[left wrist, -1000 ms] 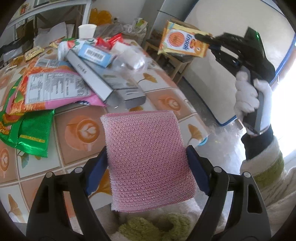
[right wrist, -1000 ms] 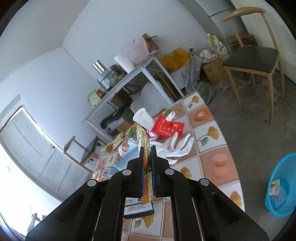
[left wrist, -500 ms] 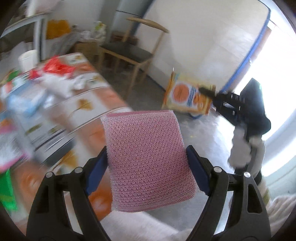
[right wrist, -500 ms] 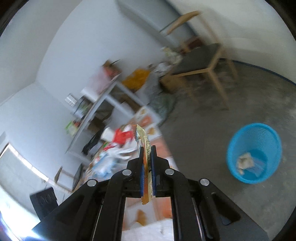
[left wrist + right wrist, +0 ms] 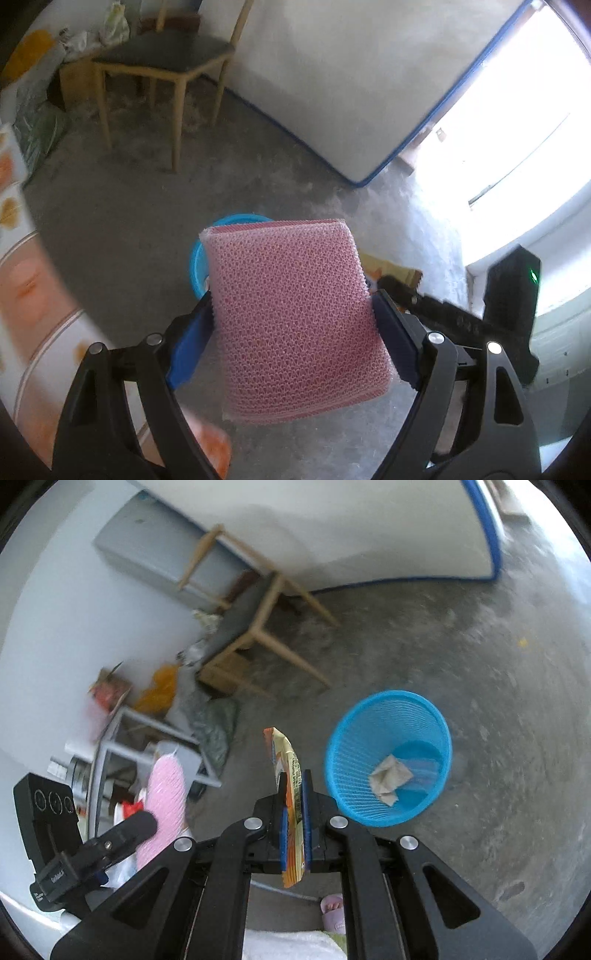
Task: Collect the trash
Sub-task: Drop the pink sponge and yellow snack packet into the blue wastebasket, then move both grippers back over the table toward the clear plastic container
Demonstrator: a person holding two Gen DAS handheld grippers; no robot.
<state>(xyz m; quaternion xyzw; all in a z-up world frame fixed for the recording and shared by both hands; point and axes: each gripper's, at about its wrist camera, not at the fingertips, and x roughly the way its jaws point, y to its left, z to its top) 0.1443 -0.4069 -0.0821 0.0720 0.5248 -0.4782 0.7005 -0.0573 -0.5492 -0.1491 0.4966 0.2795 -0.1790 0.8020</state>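
Left wrist view: my left tool (image 5: 291,317) is spread wide with the pink sponge (image 5: 295,325) across it, both blue pads against the sponge's edges — its jaws have just been opening a little further, with the sponge between them. The blue basket (image 5: 197,258) peeps out behind the sponge at about 10 o'clock, mostly hidden, and the right tool's body sits at 3 o'clock. To drop cleanly I'd carry the sponge on until it hangs squarely over the rim, then let go; from here I cannot judge that.

Right wrist view: my right tool (image 5: 294,812) is pinched nearly closed on the snack packet (image 5: 286,760), held edge-on. This view gives what the other lacks — the whole basket (image 5: 388,757) on the floor at 2 o'clock, crumpled paper (image 5: 389,777) already inside, and the sponge (image 5: 164,801) at 9 o'clock, well short of the rim. I'd swing both toward 2 o'clock before releasing.
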